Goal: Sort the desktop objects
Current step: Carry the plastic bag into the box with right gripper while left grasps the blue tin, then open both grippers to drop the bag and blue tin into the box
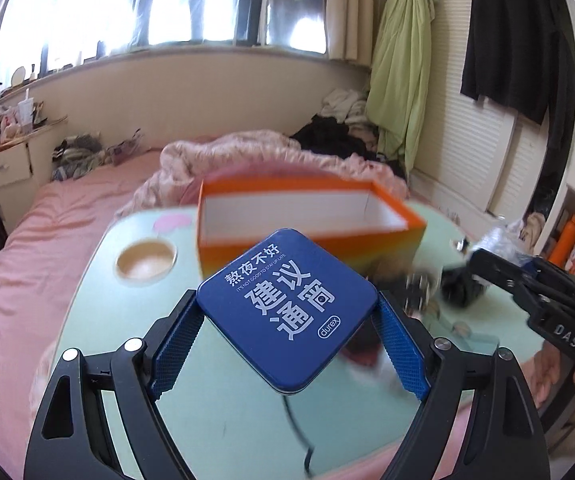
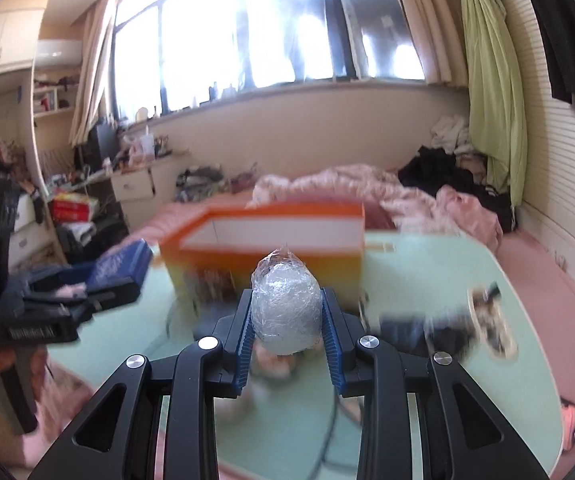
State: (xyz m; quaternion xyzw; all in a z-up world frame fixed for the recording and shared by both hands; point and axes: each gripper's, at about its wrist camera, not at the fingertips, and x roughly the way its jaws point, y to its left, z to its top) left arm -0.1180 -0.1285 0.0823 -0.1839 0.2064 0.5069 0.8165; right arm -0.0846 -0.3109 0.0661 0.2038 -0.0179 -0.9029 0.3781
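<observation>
We are at the carrying step, both loads off the pale green table (image 1: 99,344) and the orange box (image 1: 311,220) ahead of us as the likely place for them. Our left gripper (image 1: 287,320) has its blue ridged pads (image 1: 177,340) pressed on two opposite corners of a blue tin (image 1: 287,308), held diagonally above the tabletop, just short of the box's near wall. Our right gripper (image 2: 286,320) is closed around a foil-wrapped ball (image 2: 285,308), also raised, in front of the box (image 2: 271,236).

By our reading, the next move calls for bringing each load over the open rim and only then parting the fingers — the tin first needs height to clear the near wall.

The tin is flat, square with rounded corners, smooth painted metal with white lettering; held by the corners, it could pivot. The ball is egg-shaped, crinkled and shiny, with a twisted peak of clear film on top — probably soft enough to dent. The box is a rectangular card carton, white inside and open-topped. The tabletop looks smooth, with a round cup recess (image 1: 145,264).
</observation>
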